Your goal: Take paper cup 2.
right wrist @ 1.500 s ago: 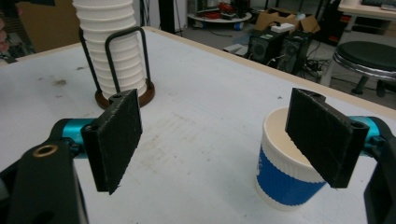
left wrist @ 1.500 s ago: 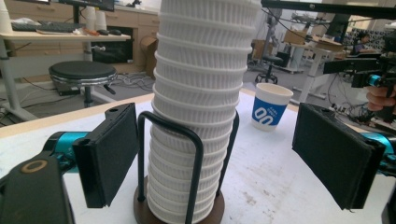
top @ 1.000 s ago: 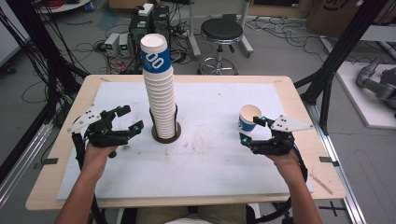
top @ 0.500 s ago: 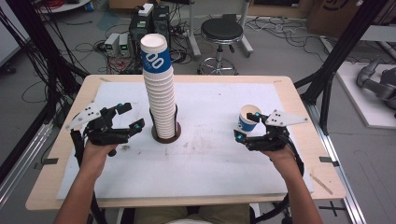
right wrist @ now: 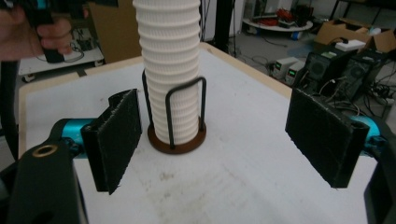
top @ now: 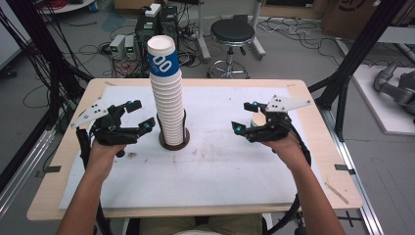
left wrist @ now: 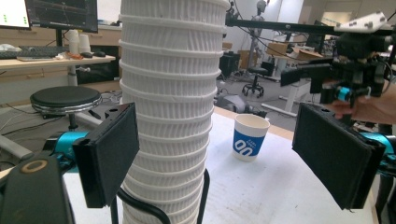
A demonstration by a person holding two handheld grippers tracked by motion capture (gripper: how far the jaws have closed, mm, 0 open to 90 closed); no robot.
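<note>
Cups nested in a tall white stack (top: 168,93) stand in a wire holder (top: 173,139) on a round brown base, between my two grippers, just ahead of my left gripper (top: 137,117) and well off to the inner side of my right gripper (top: 246,117). The topmost cup (top: 163,56) carries a blue label. One single cup (left wrist: 251,136), also blue-labelled, stands upright on the white table cover (top: 220,171), just behind my right gripper. I judge that one cup has been taken off and set down, with most of the stack left to deal out. Both grippers' jaws stand wide apart and hold nothing. The single cup's inside is hidden from me. The holder contains the stack alone.
</note>
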